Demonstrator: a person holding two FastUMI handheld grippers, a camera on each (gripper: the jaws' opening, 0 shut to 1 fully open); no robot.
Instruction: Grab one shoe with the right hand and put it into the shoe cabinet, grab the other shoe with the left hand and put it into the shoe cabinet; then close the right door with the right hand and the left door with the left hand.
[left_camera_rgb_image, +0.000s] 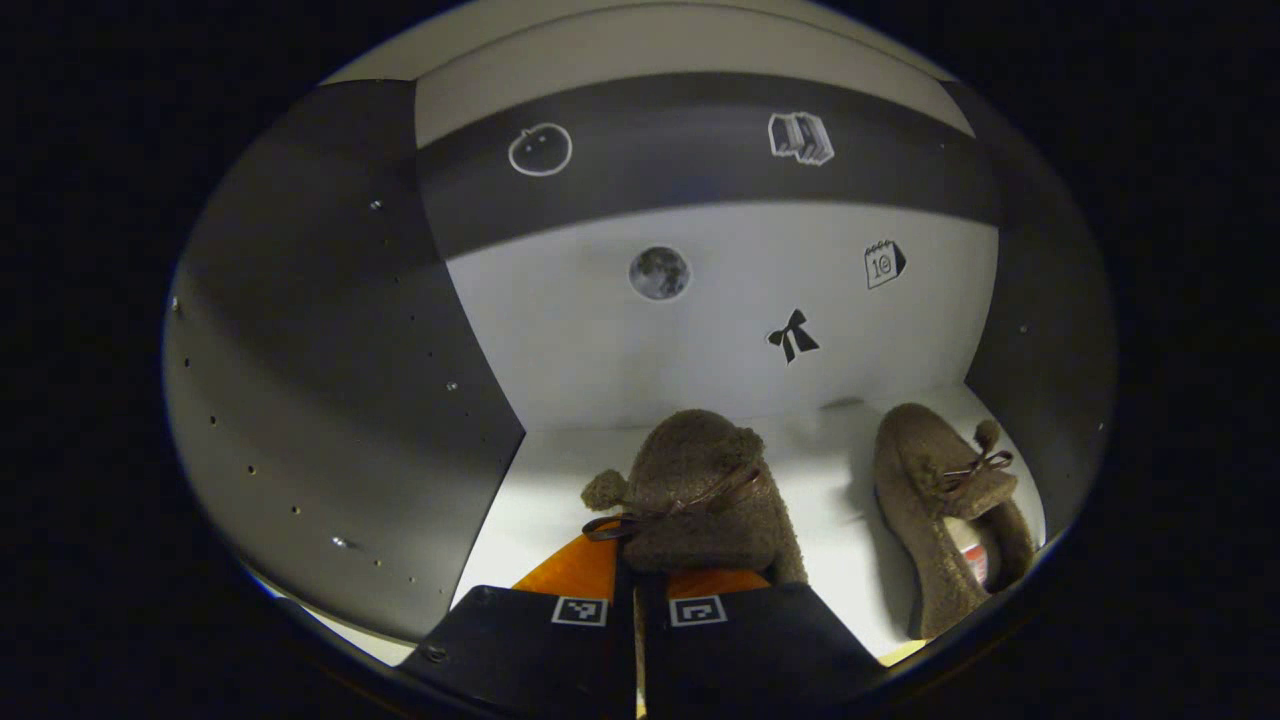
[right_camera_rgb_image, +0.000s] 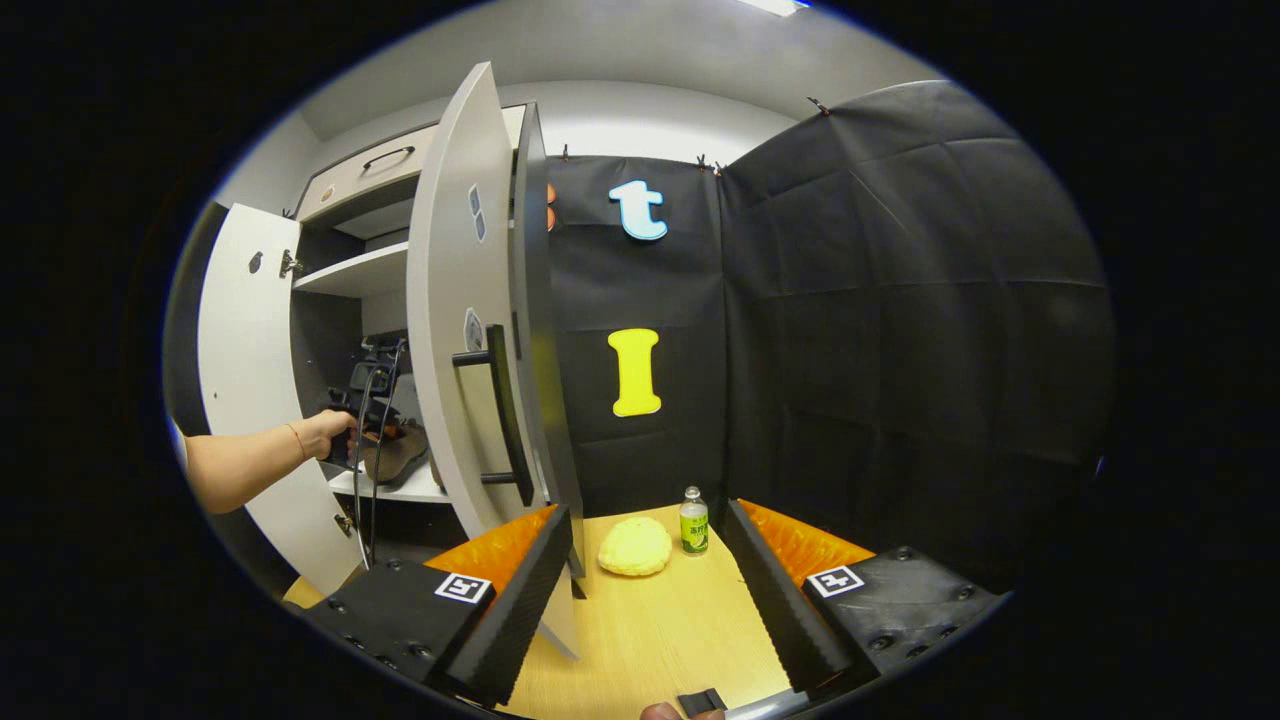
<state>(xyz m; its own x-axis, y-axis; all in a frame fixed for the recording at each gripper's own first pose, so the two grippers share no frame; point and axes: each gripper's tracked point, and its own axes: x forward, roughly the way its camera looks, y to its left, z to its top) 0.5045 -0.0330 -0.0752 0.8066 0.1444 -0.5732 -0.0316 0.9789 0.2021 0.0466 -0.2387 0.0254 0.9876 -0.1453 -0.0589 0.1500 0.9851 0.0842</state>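
Each gripper, the left gripper (left_camera_rgb_image: 637, 600) and the right gripper (right_camera_rgb_image: 645, 590), has blocky finger housings bearing square black-and-white markers, with screws showing. The person's hand (right_camera_rgb_image: 325, 432) has a thin bracelet at the wrist; a black cable (right_camera_rgb_image: 362, 450) hangs nearby.

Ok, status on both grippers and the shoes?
Left gripper shut on second shoe inside cabinet. First shoe shelved. Right gripper open, empty. Right door open.

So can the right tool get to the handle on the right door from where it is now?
Probably yes. The right tool is open and empty, and the right door's handle faces it just up and to its left with nothing between. The yellow sponge and bottle sit off that path.
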